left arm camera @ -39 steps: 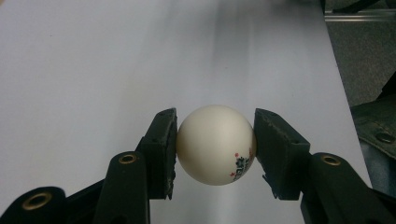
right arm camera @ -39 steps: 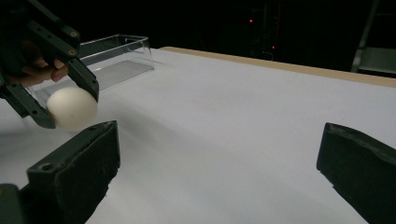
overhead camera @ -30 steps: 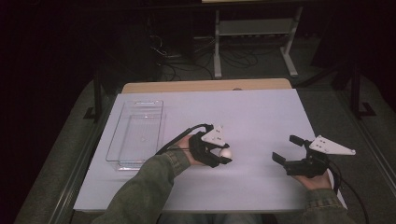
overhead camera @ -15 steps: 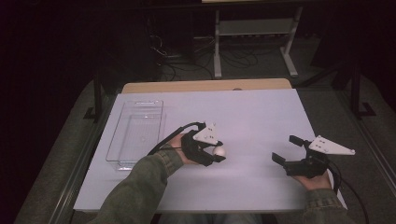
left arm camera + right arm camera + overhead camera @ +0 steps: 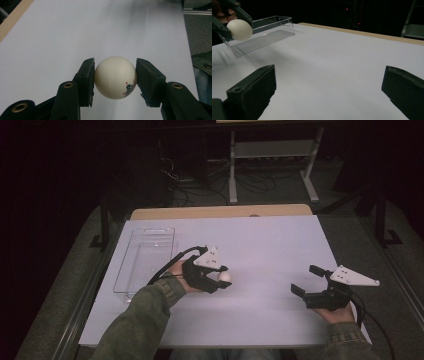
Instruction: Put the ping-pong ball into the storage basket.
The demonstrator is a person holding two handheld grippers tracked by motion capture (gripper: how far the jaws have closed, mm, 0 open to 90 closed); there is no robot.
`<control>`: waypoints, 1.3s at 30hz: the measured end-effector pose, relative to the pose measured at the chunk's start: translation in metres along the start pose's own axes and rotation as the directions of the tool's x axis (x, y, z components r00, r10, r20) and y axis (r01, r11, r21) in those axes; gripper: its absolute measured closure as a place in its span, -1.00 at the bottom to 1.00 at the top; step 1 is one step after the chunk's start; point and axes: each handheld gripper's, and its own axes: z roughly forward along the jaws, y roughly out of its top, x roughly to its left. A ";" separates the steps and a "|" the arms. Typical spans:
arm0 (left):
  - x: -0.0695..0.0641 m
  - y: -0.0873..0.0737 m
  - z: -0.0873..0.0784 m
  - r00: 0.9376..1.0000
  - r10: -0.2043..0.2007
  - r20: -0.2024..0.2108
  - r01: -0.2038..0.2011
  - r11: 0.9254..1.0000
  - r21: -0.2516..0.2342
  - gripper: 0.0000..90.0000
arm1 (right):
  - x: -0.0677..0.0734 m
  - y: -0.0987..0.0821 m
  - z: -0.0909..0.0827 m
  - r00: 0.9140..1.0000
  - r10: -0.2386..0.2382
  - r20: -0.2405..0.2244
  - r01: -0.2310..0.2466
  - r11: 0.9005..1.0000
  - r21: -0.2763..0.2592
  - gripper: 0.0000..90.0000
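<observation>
Clamped in my left gripper (image 5: 115, 77) sits a smooth, faintly glossy cream ball (image 5: 115, 76) of plastic, with small print. The pads (image 5: 86, 80) gripping it look like matt, rough black rubber. Beyond that gripper lies a clear, shiny plastic tray (image 5: 145, 262). Under both grippers the table (image 5: 270, 245) is matt white with a wooden far edge.

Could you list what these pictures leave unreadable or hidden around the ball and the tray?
- Print on the ball: left gripper view, too small and curving out of sight.
- Ball in the high view: half covered by the left tool.
- Clear tray: right gripper view, its near end hidden behind the ball and left tool.
- Right tool: right gripper view, its jaws cut off by the bottom edge.
</observation>
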 end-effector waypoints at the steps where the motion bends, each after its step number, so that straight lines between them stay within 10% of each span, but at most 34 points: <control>1: 0.001 -0.001 -0.002 1.000 -0.004 -0.005 0.004 1.000 0.000 0.13 | 0.000 0.000 0.000 1.000 0.000 0.000 0.000 1.000 0.001 -1.00; 39: 0.020 -0.022 -0.075 0.994 -0.035 -0.106 0.041 0.998 0.050 0.13 | -0.001 0.000 -0.002 1.000 0.011 0.015 -0.011 1.000 -0.009 -1.00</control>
